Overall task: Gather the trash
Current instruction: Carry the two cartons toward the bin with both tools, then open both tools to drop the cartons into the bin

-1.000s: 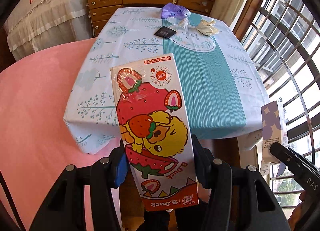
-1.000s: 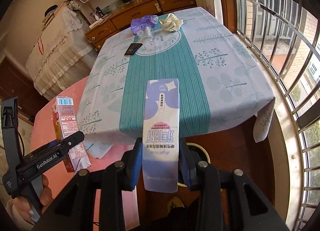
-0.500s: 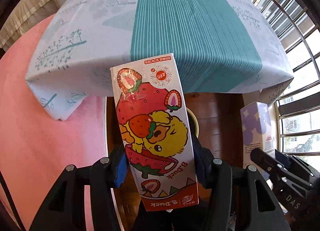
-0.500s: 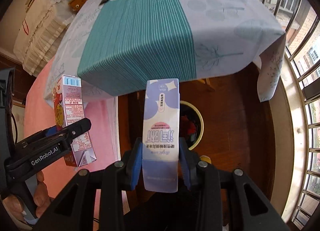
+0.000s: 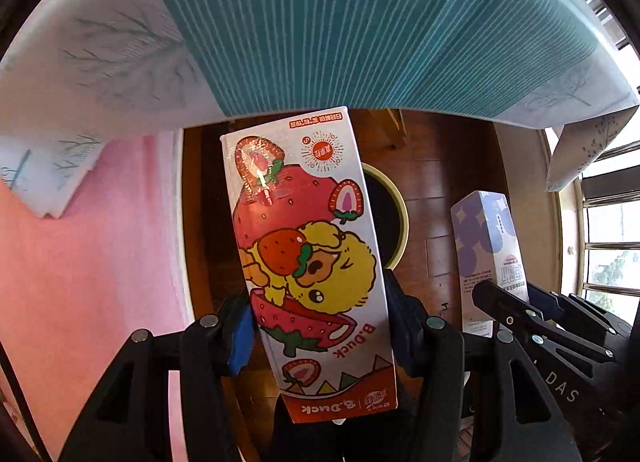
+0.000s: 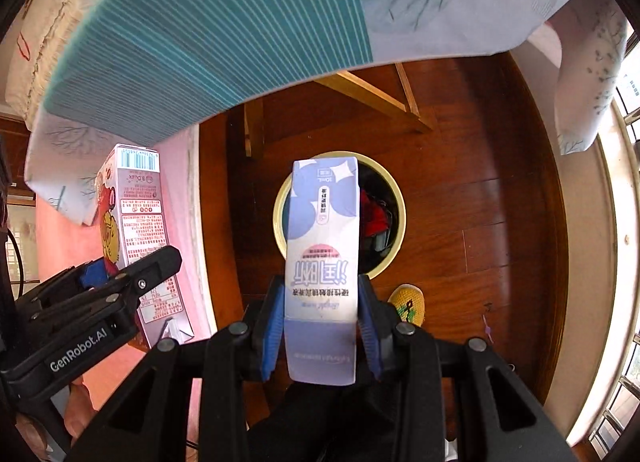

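I'm gripping the strawberry carton (image 5: pixel 308 262) in the left gripper (image 5: pixel 320 334), jaws clenched on its sides. The right gripper (image 6: pixel 320 326) is clamping the purple carton (image 6: pixel 322 254) the same way. Beyond both, at 12 o'clock, the yellow-rimmed bin (image 6: pixel 280 218) is sitting on the wooden floor (image 6: pixel 480 182), dark stuff inside. Farther up, the tablecloth (image 6: pixel 200 42) is hanging off the surface.

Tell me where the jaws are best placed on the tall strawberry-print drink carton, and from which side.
Grip the strawberry-print drink carton near one end, across its two narrow side faces, coming along its length. The left gripper does this: flat parallel sides suit the blue pads.
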Demonstrator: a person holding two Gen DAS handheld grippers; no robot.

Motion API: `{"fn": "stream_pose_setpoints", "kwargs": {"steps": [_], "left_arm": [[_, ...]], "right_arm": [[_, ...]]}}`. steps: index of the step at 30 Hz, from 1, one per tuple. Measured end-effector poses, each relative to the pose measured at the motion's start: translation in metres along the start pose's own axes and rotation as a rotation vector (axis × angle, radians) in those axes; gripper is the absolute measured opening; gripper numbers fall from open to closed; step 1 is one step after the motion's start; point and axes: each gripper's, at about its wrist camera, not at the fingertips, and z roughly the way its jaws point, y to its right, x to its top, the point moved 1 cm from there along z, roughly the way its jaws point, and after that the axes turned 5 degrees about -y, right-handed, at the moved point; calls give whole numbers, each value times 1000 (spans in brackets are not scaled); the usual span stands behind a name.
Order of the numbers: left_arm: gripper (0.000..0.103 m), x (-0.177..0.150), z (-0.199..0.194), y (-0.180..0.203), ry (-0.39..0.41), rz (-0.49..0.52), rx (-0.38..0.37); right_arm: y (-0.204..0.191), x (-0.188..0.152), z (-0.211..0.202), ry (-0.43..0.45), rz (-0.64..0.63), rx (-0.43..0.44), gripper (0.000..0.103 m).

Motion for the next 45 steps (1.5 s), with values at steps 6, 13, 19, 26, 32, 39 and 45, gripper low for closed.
{"fn": "stream_pose_setpoints", "kwargs": {"steps": [6, 13, 19, 26, 32, 39, 45], "left_arm": [[54, 11, 65, 3, -31, 9, -16], [55, 29, 126, 1, -54, 12, -43], [59, 39, 161, 0, -45, 37, -81], [89, 43, 178, -9, 7, 20, -48], [89, 41, 180, -30, 23, 8, -4], [91, 40, 172, -42, 46, 8, 8], [91, 41, 161, -44, 69, 19, 17]], "right_arm": [[17, 12, 48, -8, 6, 16, 35], [37, 27, 99, -21, 39, 21, 35], [37, 33, 127, -14, 32, 6, 35], [34, 42, 159, 9, 5, 0, 37], [27, 52, 172, 40, 10, -15, 39], [24, 57, 173, 62, 20, -55, 55], [22, 56, 166, 61, 39, -66, 56]]}}
